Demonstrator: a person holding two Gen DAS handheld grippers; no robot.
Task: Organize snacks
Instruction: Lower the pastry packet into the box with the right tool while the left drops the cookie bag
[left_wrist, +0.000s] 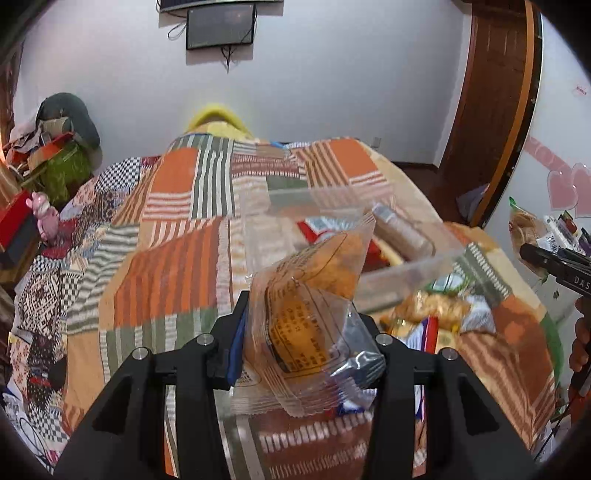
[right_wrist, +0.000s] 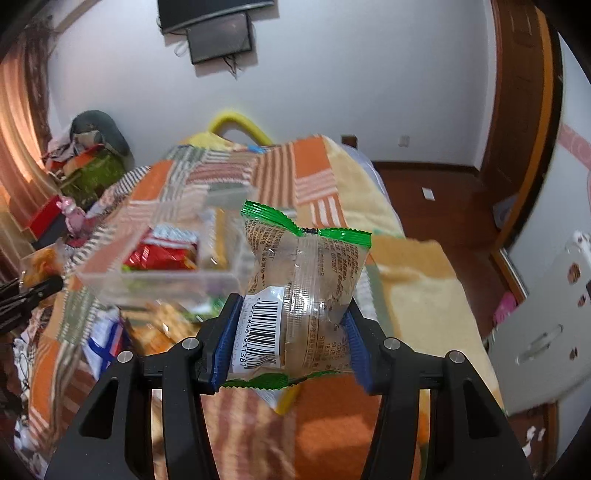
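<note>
My left gripper (left_wrist: 303, 347) is shut on a clear orange snack packet (left_wrist: 306, 295) and holds it above the patchwork blanket, just short of a clear plastic bin (left_wrist: 402, 273) that holds red packets and a biscuit roll. My right gripper (right_wrist: 290, 336) is shut on a clear green-edged snack packet (right_wrist: 306, 280) with a barcode, held to the right of the same clear plastic bin (right_wrist: 159, 280). The right gripper also shows at the right edge of the left wrist view (left_wrist: 554, 264). The left gripper's tip shows at the left edge of the right wrist view (right_wrist: 33, 291).
A pile of loose snack packets (left_wrist: 439, 314) lies on the blanket (left_wrist: 173, 266) right of the bin. Clutter and boxes (left_wrist: 44, 162) stand at the far left by the wall. A wooden door (left_wrist: 491, 110) is at the right. A white cabinet (right_wrist: 546, 332) stands right of the bed.
</note>
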